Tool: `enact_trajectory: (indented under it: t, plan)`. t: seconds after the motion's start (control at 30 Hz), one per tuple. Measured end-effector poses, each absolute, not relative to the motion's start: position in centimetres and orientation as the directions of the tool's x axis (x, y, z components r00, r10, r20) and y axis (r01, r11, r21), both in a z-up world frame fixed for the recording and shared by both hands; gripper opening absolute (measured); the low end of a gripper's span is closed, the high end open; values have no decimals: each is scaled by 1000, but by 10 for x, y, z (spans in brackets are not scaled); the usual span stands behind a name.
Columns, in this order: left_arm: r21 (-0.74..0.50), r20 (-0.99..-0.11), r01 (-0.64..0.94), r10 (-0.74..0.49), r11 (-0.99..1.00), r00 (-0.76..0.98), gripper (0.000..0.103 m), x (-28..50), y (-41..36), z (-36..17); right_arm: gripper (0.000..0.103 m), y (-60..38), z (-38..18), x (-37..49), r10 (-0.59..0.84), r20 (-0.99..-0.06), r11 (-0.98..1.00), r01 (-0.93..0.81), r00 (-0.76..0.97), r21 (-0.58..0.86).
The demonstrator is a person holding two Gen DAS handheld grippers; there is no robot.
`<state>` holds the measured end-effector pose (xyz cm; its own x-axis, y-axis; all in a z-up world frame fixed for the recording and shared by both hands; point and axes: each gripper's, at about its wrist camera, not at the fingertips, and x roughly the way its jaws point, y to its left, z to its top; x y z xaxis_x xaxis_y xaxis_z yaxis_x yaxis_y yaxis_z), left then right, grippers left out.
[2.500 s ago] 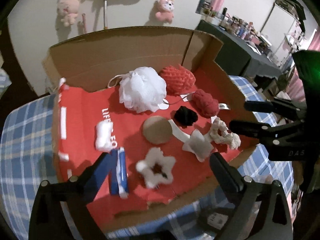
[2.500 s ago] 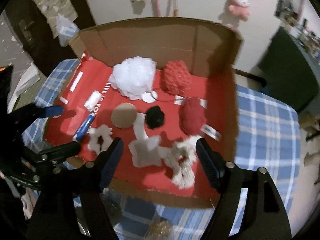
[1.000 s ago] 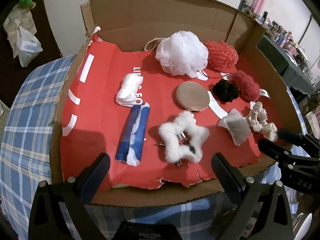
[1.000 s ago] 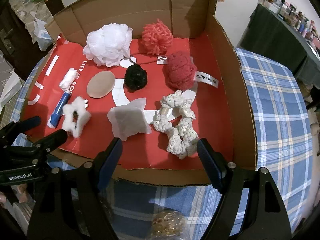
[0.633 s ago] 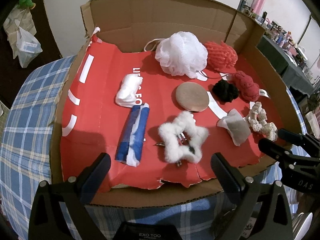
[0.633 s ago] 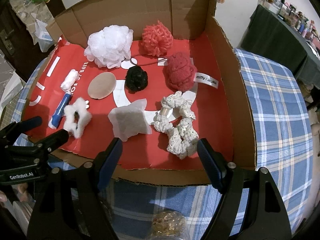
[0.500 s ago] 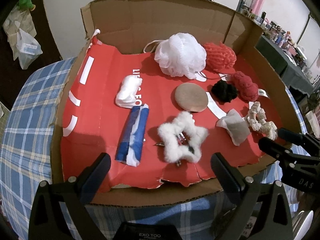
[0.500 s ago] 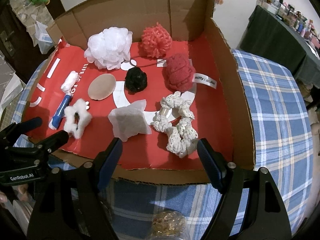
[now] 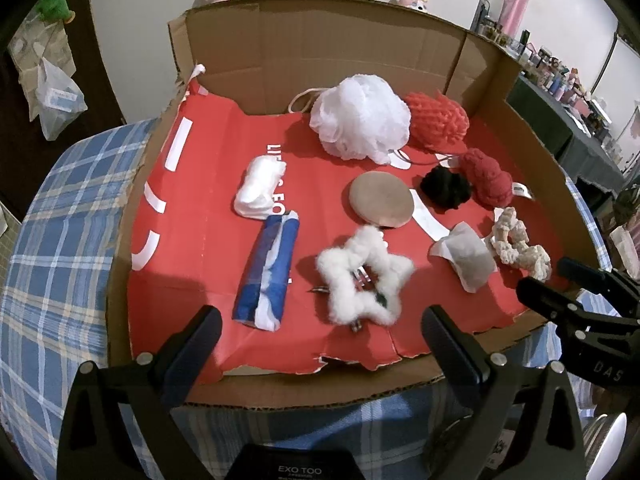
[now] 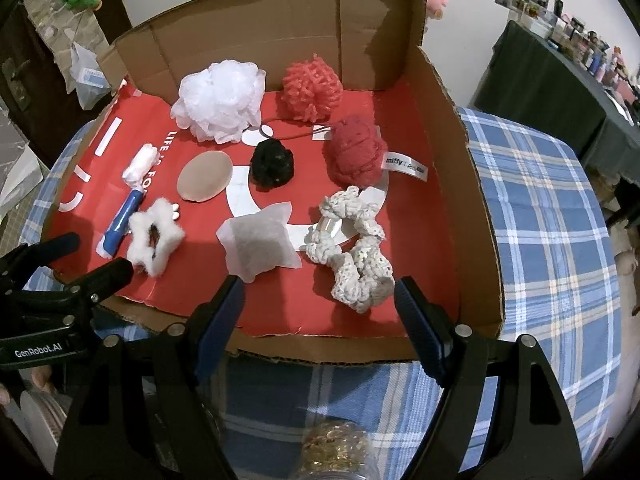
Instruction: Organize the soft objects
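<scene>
Seen from the left wrist, the left gripper (image 9: pixel 318 326) hovers over the near edge of a cardboard box (image 9: pixel 320 56) lined with red paper, its fingers spread wide and holding nothing. Directly ahead lies a white fluffy star clip (image 9: pixel 364 276), just beside a blue-and-white roll (image 9: pixel 268 272) and a small white wad (image 9: pixel 260 192). Farther back sit a white bath pouf (image 9: pixel 360 122), a coral knit ball (image 9: pixel 436 122), a tan round pad (image 9: pixel 380 200), a black pompom (image 9: pixel 446 188) and a dark red knit ball (image 9: pixel 486 178). The other tool enters at right.

From the right wrist, the right gripper (image 10: pixel 318 306) is likewise wide apart and empty, aimed between a white sachet (image 10: pixel 260 246) and a cream crocheted scrunchie (image 10: pixel 352 252). All the soft goods lie spread in loose rows inside the box on the checked tablecloth (image 10: pixel 540 208).

Whether this is a finished arrangement or one awaiting sorting cannot be settled from the layout alone. Any pickup here would likely go best with a low, centred approach, pinching the bulk of a piece rather than its fringe, since such items compress and slip; the star clip's metal clasp may snag the paper.
</scene>
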<state>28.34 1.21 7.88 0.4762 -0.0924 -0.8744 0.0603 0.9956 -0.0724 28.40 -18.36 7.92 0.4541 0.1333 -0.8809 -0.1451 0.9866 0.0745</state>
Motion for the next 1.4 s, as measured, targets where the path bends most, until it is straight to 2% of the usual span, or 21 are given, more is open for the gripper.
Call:
enact_trajectory:
  t: [1.4]
  plan:
    - [-56,-874,59,-77,997,480,102,283,8,80,77,-185,79,284,143,-880,986,-145,454,86]
